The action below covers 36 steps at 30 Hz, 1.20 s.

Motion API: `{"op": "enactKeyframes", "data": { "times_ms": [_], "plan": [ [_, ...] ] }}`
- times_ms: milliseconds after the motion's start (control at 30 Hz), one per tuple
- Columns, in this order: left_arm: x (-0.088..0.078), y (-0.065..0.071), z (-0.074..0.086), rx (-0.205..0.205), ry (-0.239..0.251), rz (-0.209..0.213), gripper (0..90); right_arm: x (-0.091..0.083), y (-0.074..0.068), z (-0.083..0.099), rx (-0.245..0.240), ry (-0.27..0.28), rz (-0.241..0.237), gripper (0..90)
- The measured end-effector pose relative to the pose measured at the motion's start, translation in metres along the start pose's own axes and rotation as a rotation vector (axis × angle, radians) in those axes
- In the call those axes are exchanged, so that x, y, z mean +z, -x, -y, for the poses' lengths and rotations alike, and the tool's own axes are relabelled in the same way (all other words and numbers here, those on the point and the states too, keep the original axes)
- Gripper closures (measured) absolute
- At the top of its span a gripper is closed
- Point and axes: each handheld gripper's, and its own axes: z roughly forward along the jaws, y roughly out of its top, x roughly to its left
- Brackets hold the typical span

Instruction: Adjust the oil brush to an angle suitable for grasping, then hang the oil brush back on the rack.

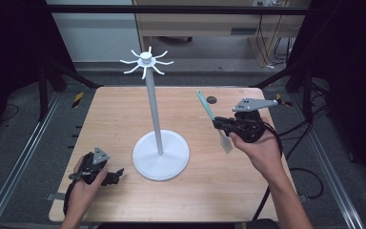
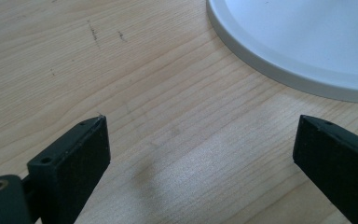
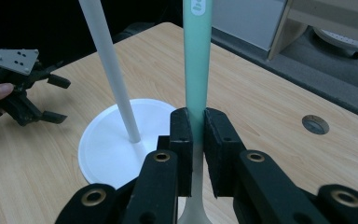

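High view: right tool (image 1: 220, 125) at right centre of the frame, clamped on a slim teal-handled spatula with a pale translucent blade (image 1: 206, 109); handle tilts up toward upper left, blade hangs below the jaws, just over the light wooden surface (image 1: 124, 105). Right gripper view: both black pads pressed tight on the teal handle (image 3: 197, 56) at frame centre, handle running straight up to the top edge. White hook stand with a round flat base and thin grey pole (image 1: 160, 155) sits mid-frame, well apart from the spatula. Left tool (image 1: 116, 176) at lower left rests on the surface just beside the stand's base. Left gripper view: jaws stand wide apart, bare wood between them, white base rim (image 2: 279, 70) at upper right.
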Motion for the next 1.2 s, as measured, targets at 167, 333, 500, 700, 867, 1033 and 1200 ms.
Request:
{"op": "enactKeyframes", "data": {
  "times_ms": [167, 333, 500, 700, 867, 1033, 1200],
  "plan": [
    [0.0, 0.0, 0.0, 0.0, 0.0, 0.0, 3.5, 0.001, -0.002, -0.002, 0.001, 0.01, -0.007, 82.2],
    [0.0, 0.001, 0.0, 0.001, 0.002, 0.0, 3.5, 0.0, -0.005, -0.006, 0.003, 0.026, -0.011, 82.2],
    [0.0, 0.0, 0.0, -0.001, 0.003, 0.0, 3.5, -0.002, -0.006, -0.011, 0.003, 0.048, -0.014, 82.2],
    [-0.001, 0.0, 0.0, -0.002, 0.005, -0.003, 3.5, -0.002, -0.011, -0.015, 0.002, 0.072, -0.02, 82.2],
    [-0.001, -0.001, 0.001, -0.007, 0.008, -0.006, 3.5, -0.004, -0.016, -0.019, -0.007, 0.094, -0.019, 82.2],
    [-0.001, 0.0, 0.0, -0.003, 0.006, -0.004, 3.5, -0.007, -0.023, -0.025, -0.022, 0.111, -0.025, 82.2],
    [-0.001, -0.001, 0.0, -0.003, 0.007, -0.005, 3.5, -0.009, -0.029, -0.031, -0.036, 0.132, -0.031, 82.2]
  ]
}}
